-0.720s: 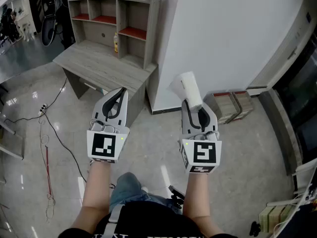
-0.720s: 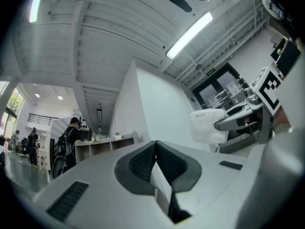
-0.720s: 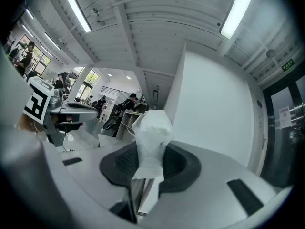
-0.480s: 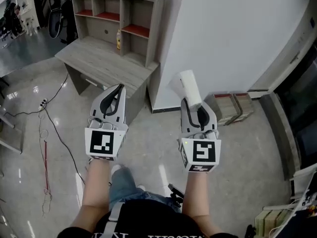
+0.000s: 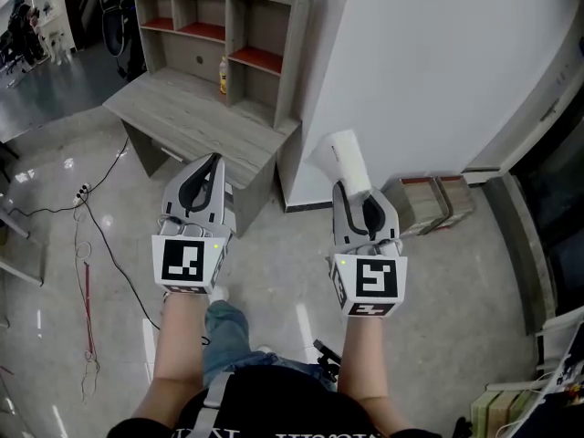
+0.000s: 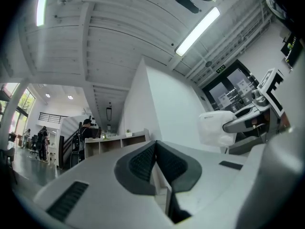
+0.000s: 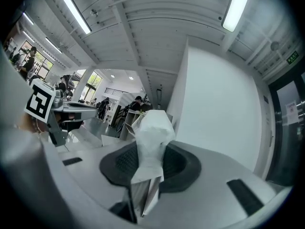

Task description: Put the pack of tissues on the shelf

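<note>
Polished floor [image 5: 274,267] is seen between the person and the shelf [image 5: 294,44] on its table [image 5: 182,121], well apart. The pack of tissues [image 5: 349,161] is clamped upright in the right gripper's [image 5: 358,199] fingers. The left gripper's [image 5: 213,162] fingers are pressed together, empty. Pickup is judged done, with approach and placement left.

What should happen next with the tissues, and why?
Probably a step forward and to the left, toward the wooden shelf unit. The right hand-held gripper is shut on the pack of tissues, but the shelf unit stands well ahead across the floor, seemingly too far to reach from here.
</note>
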`<state>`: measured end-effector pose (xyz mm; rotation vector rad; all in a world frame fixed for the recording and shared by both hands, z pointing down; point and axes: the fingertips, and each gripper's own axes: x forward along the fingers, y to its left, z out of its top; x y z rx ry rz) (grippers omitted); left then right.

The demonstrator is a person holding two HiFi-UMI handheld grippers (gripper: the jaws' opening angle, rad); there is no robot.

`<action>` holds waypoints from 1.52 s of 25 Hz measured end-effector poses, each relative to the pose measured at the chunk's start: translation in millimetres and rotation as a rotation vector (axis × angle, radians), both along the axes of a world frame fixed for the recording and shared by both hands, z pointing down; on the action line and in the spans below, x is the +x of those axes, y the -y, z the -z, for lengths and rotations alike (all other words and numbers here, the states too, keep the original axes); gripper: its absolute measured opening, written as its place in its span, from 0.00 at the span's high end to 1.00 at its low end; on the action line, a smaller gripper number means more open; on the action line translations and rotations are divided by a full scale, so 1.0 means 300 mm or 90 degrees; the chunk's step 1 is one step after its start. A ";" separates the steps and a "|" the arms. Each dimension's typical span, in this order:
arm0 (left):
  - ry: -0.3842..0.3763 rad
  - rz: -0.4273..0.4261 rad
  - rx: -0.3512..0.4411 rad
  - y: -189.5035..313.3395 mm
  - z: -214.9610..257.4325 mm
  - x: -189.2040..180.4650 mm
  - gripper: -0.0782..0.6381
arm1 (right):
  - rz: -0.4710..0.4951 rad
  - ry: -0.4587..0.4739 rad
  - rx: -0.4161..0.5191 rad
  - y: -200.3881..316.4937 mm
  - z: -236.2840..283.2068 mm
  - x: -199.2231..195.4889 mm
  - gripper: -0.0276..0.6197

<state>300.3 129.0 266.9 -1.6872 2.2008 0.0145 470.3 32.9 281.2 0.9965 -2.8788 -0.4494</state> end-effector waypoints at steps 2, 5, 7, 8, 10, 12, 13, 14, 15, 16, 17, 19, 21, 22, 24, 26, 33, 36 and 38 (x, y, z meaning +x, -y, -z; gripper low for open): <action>-0.004 0.000 0.000 0.020 -0.001 -0.045 0.87 | -0.001 -0.003 0.000 0.017 -0.004 -0.036 0.78; -0.006 -0.006 0.000 0.064 -0.005 -0.119 0.87 | -0.007 -0.001 0.000 0.058 -0.002 -0.097 0.78; -0.007 -0.011 -0.001 0.099 -0.010 -0.176 0.87 | -0.013 0.001 0.002 0.092 0.004 -0.148 0.78; -0.007 -0.014 -0.001 0.118 -0.010 -0.208 0.87 | -0.017 0.002 0.004 0.111 0.009 -0.176 0.78; -0.006 -0.020 0.000 0.160 -0.006 -0.273 0.87 | -0.024 0.003 0.007 0.148 0.019 -0.238 0.78; -0.005 -0.025 0.000 0.201 0.002 -0.345 0.87 | -0.030 0.005 0.009 0.187 0.029 -0.306 0.78; -0.004 -0.027 -0.001 0.223 0.008 -0.381 0.87 | -0.033 0.007 0.007 0.207 0.032 -0.342 0.78; -0.003 -0.030 -0.001 0.244 0.014 -0.417 0.87 | -0.036 0.009 0.005 0.227 0.035 -0.378 0.78; -0.002 -0.033 -0.001 0.265 0.020 -0.453 0.87 | -0.038 0.009 0.002 0.246 0.036 -0.416 0.78; -0.001 -0.036 -0.002 0.283 0.024 -0.490 0.87 | -0.040 0.009 0.000 0.263 0.036 -0.454 0.78; 0.000 -0.038 -0.002 0.300 0.026 -0.527 0.87 | -0.041 0.009 -0.001 0.278 0.035 -0.492 0.78; -0.001 -0.041 -0.004 0.330 0.025 -0.604 0.87 | -0.043 0.008 -0.006 0.309 0.030 -0.571 0.78; -0.002 -0.047 -0.008 0.359 0.018 -0.680 0.87 | -0.044 0.006 -0.010 0.337 0.026 -0.653 0.78; -0.002 -0.051 -0.011 0.373 0.014 -0.718 0.87 | -0.044 0.004 -0.012 0.348 0.024 -0.695 0.78; -0.003 -0.058 -0.015 0.403 0.010 -0.794 0.87 | -0.045 0.001 -0.011 0.370 0.024 -0.776 0.78; -0.005 -0.062 -0.014 0.432 0.012 -0.871 0.87 | -0.048 0.001 -0.009 0.393 0.029 -0.853 0.78; -0.005 -0.075 -0.008 0.506 0.024 -1.066 0.87 | -0.060 0.002 -0.008 0.456 0.032 -1.040 0.78; -0.013 -0.078 -0.010 0.507 0.011 -1.113 0.87 | -0.060 -0.008 -0.013 0.457 0.017 -1.082 0.78; -0.020 -0.078 -0.012 0.506 -0.001 -1.133 0.87 | -0.062 -0.012 -0.017 0.461 0.008 -1.096 0.78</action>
